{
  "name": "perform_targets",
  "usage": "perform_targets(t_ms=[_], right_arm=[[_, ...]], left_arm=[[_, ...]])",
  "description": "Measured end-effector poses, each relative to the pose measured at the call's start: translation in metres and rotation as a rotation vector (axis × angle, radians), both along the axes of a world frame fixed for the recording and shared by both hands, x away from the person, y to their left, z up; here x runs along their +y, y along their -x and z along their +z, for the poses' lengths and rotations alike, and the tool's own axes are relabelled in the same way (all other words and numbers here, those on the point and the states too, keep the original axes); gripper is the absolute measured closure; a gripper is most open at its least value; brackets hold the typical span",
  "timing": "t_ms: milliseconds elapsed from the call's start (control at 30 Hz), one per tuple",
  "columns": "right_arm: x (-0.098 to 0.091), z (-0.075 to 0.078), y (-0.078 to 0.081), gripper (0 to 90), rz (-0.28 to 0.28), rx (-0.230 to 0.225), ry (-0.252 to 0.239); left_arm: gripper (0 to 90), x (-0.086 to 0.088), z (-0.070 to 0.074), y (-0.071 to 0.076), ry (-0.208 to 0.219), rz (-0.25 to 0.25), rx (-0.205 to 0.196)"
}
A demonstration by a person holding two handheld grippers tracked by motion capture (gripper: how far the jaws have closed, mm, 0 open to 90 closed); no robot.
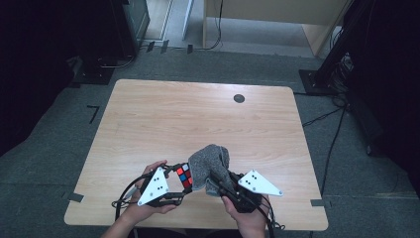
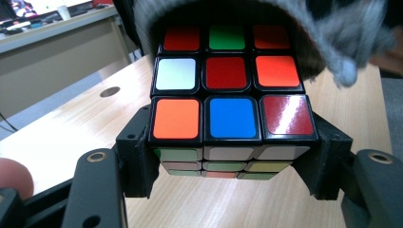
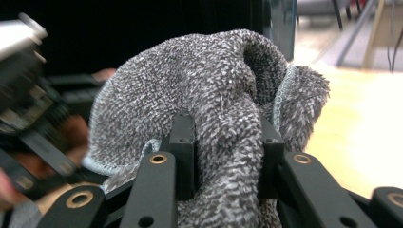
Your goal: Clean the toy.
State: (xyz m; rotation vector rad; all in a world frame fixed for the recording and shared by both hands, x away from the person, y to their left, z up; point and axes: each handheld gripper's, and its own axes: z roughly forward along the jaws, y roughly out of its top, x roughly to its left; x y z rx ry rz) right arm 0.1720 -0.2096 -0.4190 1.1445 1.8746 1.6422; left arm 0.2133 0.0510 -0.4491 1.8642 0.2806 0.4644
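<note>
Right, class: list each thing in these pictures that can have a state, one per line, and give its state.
Puzzle cube: scrambled, clamped at its sides, far end under the cloth.
Grey cloth: bunched, draped over the cube, pinched in a fold.
Left gripper: shut on the cube.
Right gripper: shut on the cloth.
Table: bare wood, a dark round disc near its far edge.

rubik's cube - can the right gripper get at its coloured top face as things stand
Probably not directly. The grey cloth is draped over the far part of the rubik's cube, and the right gripper is shut on that cloth. The left gripper clamps the cube's sides, so only the near rows lie bare.
</note>
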Motion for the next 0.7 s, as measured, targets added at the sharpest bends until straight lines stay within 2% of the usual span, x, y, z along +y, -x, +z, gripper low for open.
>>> perform_targets(t_ms=[67,133,167,233,300,367,433,467,533,567,633,700], right_arm=[[0.005,0.0,0.002,68.4,0.008,-0.024,0.007],[0.007,-0.005,0.001,68.6,-0.002,-0.022,0.014],[0.006,-0.009,-0.001,68.7,-0.017,0.004,0.021],[0.006,-0.016,-0.004,68.8,-0.042,0.023,0.08],[0.006,-0.021,-0.007,68.8,-0.058,0.048,0.139],[0.005,-0.018,-0.007,68.8,-0.07,0.036,0.123],[0.003,-0.01,-0.003,68.7,-0.077,-0.007,0.086],[0.003,-0.005,0.001,68.7,-0.068,-0.036,0.067],[0.008,-0.003,0.004,68.6,-0.056,-0.054,0.093],[0.01,-0.004,0.004,68.8,-0.051,-0.048,0.107],[0.011,-0.012,0.002,68.9,-0.071,-0.022,0.105],[0.009,-0.022,-0.005,68.9,-0.063,0.052,0.128]], left_arm=[[34.0,-0.001,0.002,0.002,0.02,-0.014,-0.002],[34.0,0.002,0.004,0.003,0.028,-0.017,-0.003],[33.9,0.003,0.004,0.002,0.041,-0.021,0.005],[34.0,0.005,0.006,0.001,0.06,-0.019,0.013],[34.0,0.005,0.006,0.0,0.059,-0.015,0.018],[34.0,0.002,0.002,0.0,0.009,-0.005,0.008],[34.0,-0.002,-0.002,0.0,-0.027,-0.004,0.004],[34.0,-0.003,-0.003,0.001,-0.028,-0.006,0.004],[34.0,-0.005,-0.001,0.002,0.001,-0.02,0.016],[33.9,-0.004,0.002,0.003,0.01,-0.022,0.02],[33.8,-0.003,0.004,0.003,0.011,-0.023,0.019],[33.8,0.0,0.005,0.002,0.032,-0.027,0.031]])
